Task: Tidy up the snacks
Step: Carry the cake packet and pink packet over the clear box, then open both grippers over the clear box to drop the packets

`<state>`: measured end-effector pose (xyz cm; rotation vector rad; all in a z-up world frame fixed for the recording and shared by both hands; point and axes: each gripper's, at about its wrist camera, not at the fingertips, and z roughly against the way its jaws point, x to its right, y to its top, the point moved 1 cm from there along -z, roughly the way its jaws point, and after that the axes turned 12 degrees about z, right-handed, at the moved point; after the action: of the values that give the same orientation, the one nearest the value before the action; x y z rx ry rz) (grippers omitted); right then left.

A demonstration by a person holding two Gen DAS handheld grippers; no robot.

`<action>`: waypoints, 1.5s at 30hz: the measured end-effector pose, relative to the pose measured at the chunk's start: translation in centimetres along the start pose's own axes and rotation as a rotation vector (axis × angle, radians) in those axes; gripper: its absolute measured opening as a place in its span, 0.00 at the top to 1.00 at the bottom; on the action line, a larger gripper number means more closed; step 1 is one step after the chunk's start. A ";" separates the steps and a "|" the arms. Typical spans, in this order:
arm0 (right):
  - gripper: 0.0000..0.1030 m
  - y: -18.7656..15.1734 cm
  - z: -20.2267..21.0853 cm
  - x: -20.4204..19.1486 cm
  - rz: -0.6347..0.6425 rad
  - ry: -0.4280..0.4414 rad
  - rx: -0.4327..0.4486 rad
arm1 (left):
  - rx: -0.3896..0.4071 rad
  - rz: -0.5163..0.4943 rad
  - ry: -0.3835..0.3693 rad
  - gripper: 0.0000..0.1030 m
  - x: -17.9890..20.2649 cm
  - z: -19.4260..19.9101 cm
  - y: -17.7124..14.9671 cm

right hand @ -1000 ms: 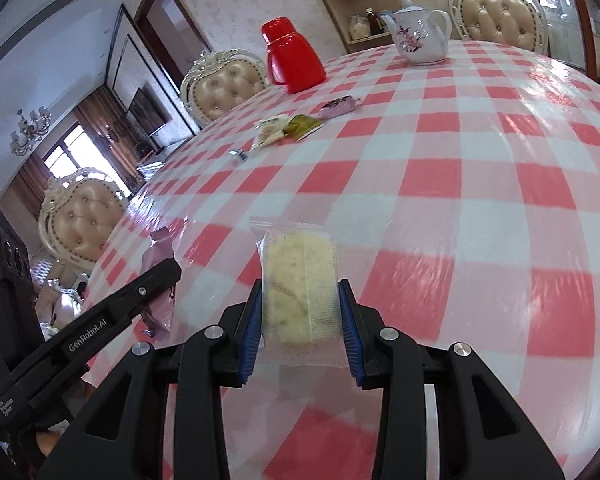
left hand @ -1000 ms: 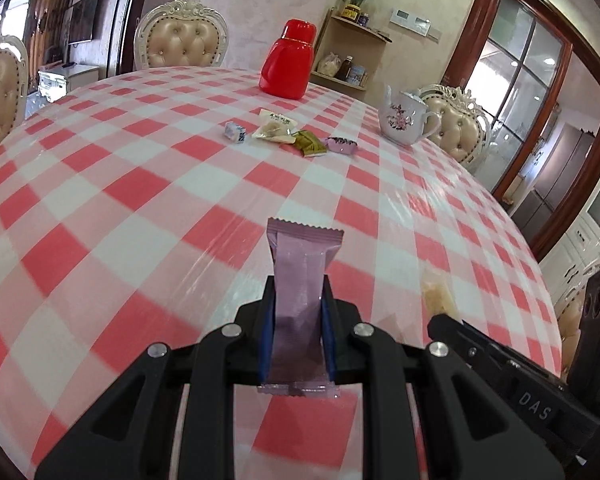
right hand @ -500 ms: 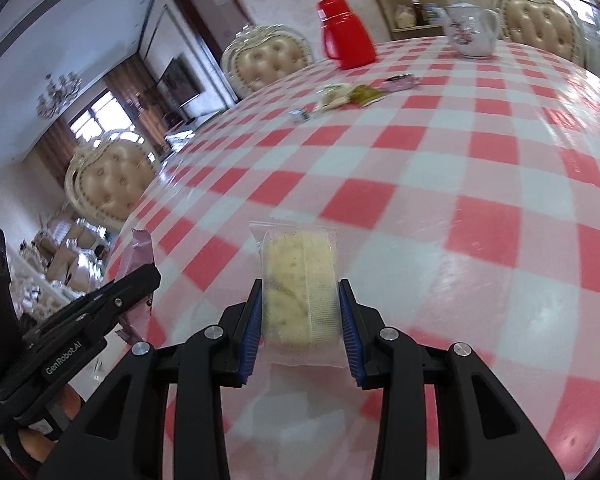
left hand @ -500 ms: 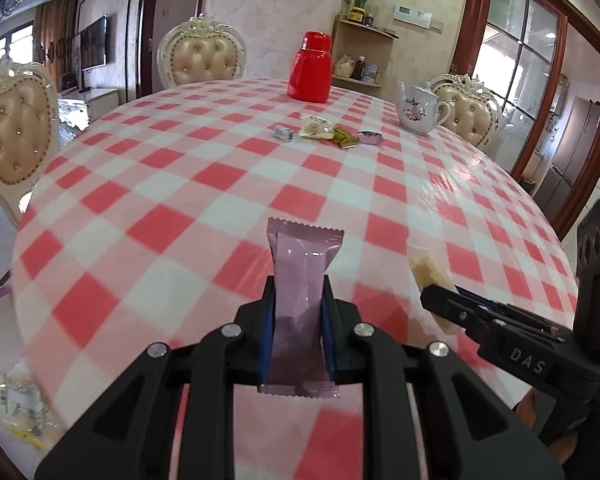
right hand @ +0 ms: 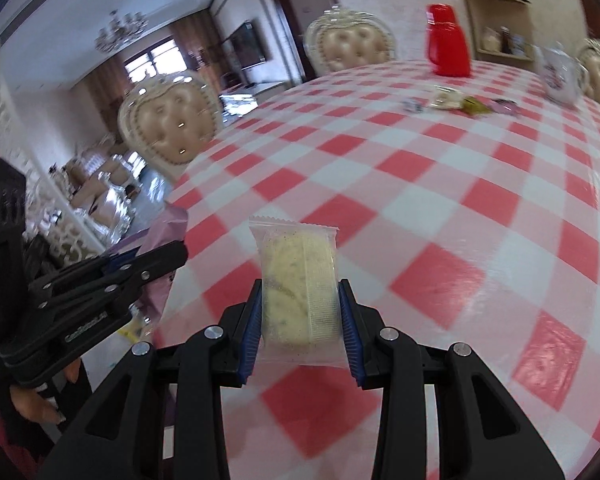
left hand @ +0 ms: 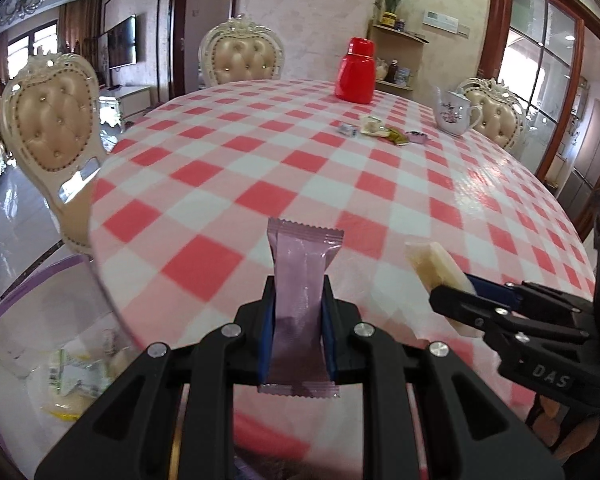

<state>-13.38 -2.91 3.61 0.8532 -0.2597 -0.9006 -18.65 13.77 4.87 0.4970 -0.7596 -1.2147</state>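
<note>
The left hand-held gripper [left hand: 296,320] is clamped on a mauve snack packet [left hand: 300,296], held upright above the near edge of the desk [left hand: 260,168]. Just beside it, the right hand-held gripper [right hand: 300,320] is clamped on a clear-wrapped pale biscuit [right hand: 298,280]. Four small wrapped snacks [left hand: 380,130] lie in a row near the red jar [left hand: 356,76] and the teapot [left hand: 456,114].

Both grippers have been drawn back from the middle of the round table with the red-and-white checked cloth [left hand: 308,168] toward its near left edge. The small wrapped snacks [left hand: 380,130] beside the red plastic jar [left hand: 356,72] are now seen farther off. A purple-rimmed clear container [left hand: 32,320] holding packets has been brought into the left wrist view.
</note>
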 end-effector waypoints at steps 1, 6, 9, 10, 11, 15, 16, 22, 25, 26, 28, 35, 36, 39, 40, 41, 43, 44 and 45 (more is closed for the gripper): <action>0.65 0.1 -0.1 -1.0 0.023 0.010 -0.001 | 0.000 0.003 0.007 0.80 -0.6 0.2 -0.1; 0.65 0.5 -0.4 -4.9 0.107 0.050 -0.009 | -0.004 0.019 0.055 0.80 -4.2 1.2 -0.8; 0.65 0.7 -0.9 -7.6 0.163 0.080 -0.017 | 0.002 0.017 0.099 0.80 -6.4 1.7 -0.9; 0.65 0.7 -1.2 -8.5 0.185 0.092 -0.024 | 0.001 0.020 0.108 0.80 -6.9 1.9 -0.9; 0.65 0.6 -1.4 -9.4 0.207 0.103 -0.029 | -0.001 0.025 0.121 0.80 -7.8 2.0 -0.9; 0.65 0.4 -2.2 -12.9 0.284 0.141 -0.051 | -0.006 0.054 0.185 0.80 -11.4 2.6 -1.1; 0.65 0.2 -2.5 -14.0 0.311 0.156 -0.058 | -0.008 0.065 0.204 0.80 -12.6 2.8 -1.1; 0.65 -0.8 -4.1 -18.5 0.421 0.216 -0.096 | -0.014 0.097 0.280 0.80 -16.8 3.7 -1.0; 0.65 -1.5 -4.5 -20.4 0.470 0.248 -0.113 | -0.025 0.097 0.315 0.80 -18.3 3.9 -1.0; 0.65 -1.7 -4.6 -21.1 0.488 0.258 -0.117 | -0.026 0.095 0.325 0.80 -18.5 3.9 -0.9; 0.65 -2.0 -4.8 -22.0 0.512 0.277 -0.124 | -0.029 0.092 0.343 0.80 -18.9 3.8 -0.9; 0.63 -3.1 -4.2 -24.8 0.586 0.382 -0.115 | -0.050 0.071 0.391 0.71 -19.6 3.7 -0.9; 0.63 -3.0 -4.1 -24.8 0.584 0.395 -0.107 | -0.045 0.072 0.399 0.53 -19.7 3.8 -0.8; 0.63 -2.6 -3.4 -24.6 0.569 0.413 -0.073 | -0.013 0.075 0.429 0.28 -19.6 4.5 -0.6; 0.63 -2.4 -3.2 -24.4 0.561 0.412 -0.063 | -0.010 0.067 0.436 0.27 -19.4 4.6 -0.5; 0.60 -2.1 -3.1 -23.9 0.548 0.405 -0.054 | -0.009 0.064 0.437 0.24 -19.3 4.6 -0.4; 0.54 -1.7 -2.9 -23.1 0.524 0.390 -0.045 | -0.010 0.066 0.434 0.24 -19.1 4.4 -0.4; 0.53 -1.5 -2.8 -22.2 0.499 0.379 -0.041 | -0.015 0.064 0.431 0.23 -18.8 4.2 -0.3; 0.53 -1.4 -2.8 -21.8 0.486 0.374 -0.040 | -0.016 0.059 0.431 0.22 -18.6 4.1 -0.3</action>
<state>-26.17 14.97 3.80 0.8542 -0.1130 -0.2849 -24.81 31.64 2.65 0.6900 -0.3926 -1.0100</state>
